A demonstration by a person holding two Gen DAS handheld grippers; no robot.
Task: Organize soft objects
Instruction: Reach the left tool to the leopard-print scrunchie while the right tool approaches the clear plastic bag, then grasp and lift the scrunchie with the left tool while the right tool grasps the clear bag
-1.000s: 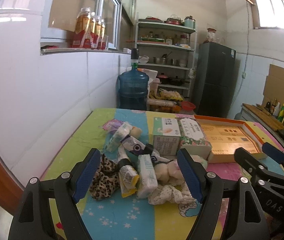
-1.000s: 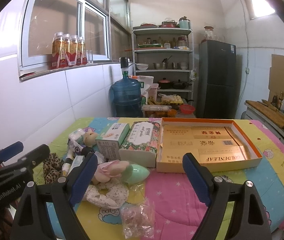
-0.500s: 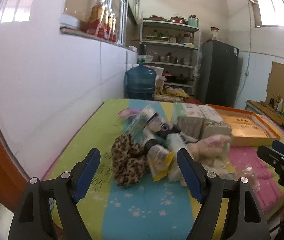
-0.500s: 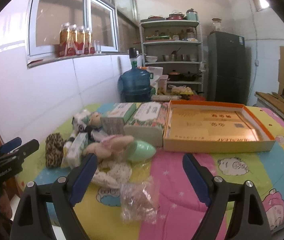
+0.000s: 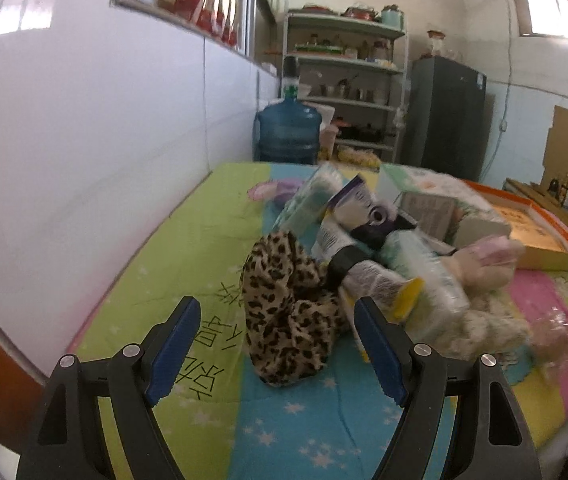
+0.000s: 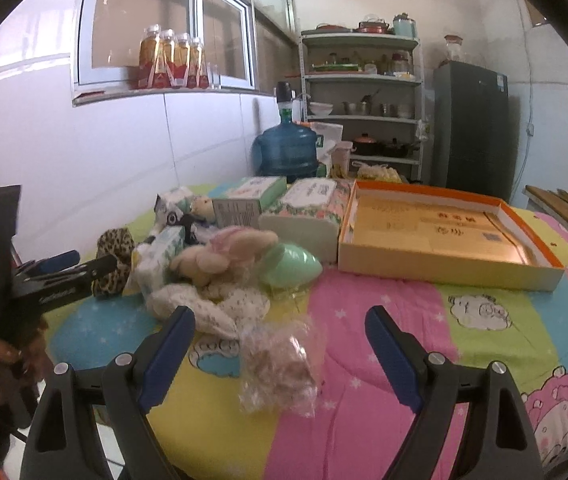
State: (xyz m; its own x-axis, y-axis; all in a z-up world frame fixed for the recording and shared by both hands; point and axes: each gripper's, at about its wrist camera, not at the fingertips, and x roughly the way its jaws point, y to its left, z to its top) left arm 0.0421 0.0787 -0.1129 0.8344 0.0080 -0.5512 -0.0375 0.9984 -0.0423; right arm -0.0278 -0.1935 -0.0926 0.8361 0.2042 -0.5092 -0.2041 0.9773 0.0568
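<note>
Bedspread [image 6: 424, 320] beneath two wide-open, empty grippers.

- Daylight fills the room; both views are bright, with soft, weak shadows on the quilt [image 6: 364, 360].
- In the left wrist view a high window [image 5: 552, 4] is blown out to white, and the wall [image 5: 84, 140] below the sill carries a pale sheen.
- The left view is smeared by motion: the bottles [image 5: 208, 4] on the sill and the pile [image 5: 384, 248] are blurred.
- The right view is sharper; the bottles [image 6: 172, 58] read clearly.
- Fisheye bending curves walls and shelves [image 6: 360, 80], and dark vignetting rings the corners of both views.
</note>
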